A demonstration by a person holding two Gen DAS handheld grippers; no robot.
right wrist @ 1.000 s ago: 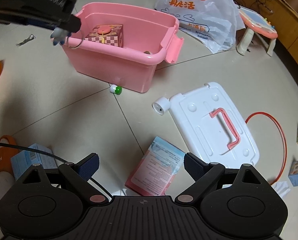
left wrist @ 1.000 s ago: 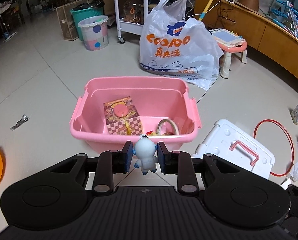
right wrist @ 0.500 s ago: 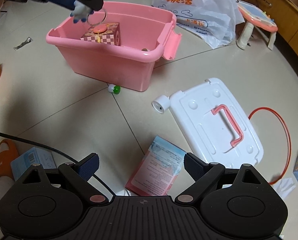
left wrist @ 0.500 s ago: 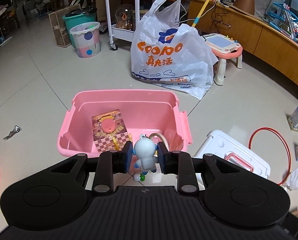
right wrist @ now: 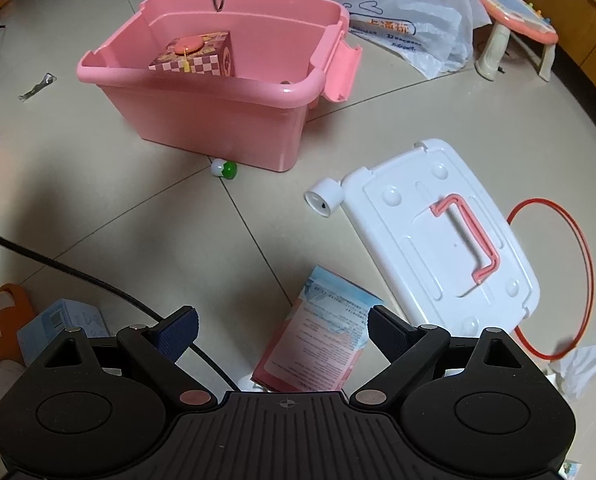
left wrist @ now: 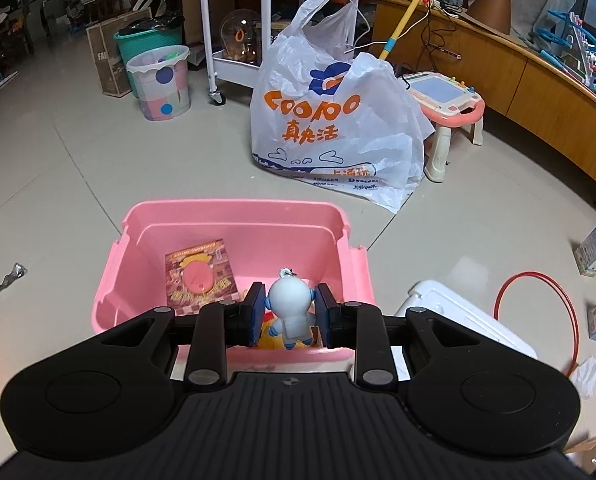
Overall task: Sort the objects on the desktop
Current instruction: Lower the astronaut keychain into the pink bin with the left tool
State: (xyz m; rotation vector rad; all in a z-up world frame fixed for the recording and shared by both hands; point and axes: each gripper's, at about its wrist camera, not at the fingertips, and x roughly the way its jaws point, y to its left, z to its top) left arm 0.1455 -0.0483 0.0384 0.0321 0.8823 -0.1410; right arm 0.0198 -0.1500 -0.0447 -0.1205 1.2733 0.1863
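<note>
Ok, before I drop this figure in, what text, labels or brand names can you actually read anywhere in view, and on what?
"COOJOO" in orange letters: white plastic bag.
"真允活" beneath it, same bag, my best reading.
"FAL": cardboard box behind the bins, the rest cut off.
Small blue print along the bag's bottom: too blurred.
Pink and blue booklet on the floor: print too small.
Checkered box in the pink bin: lettering unreadable.

pink bin (left wrist: 234,216) open-topped, checkered box (left wrist: 200,276) inside — perhaps crowding
</note>
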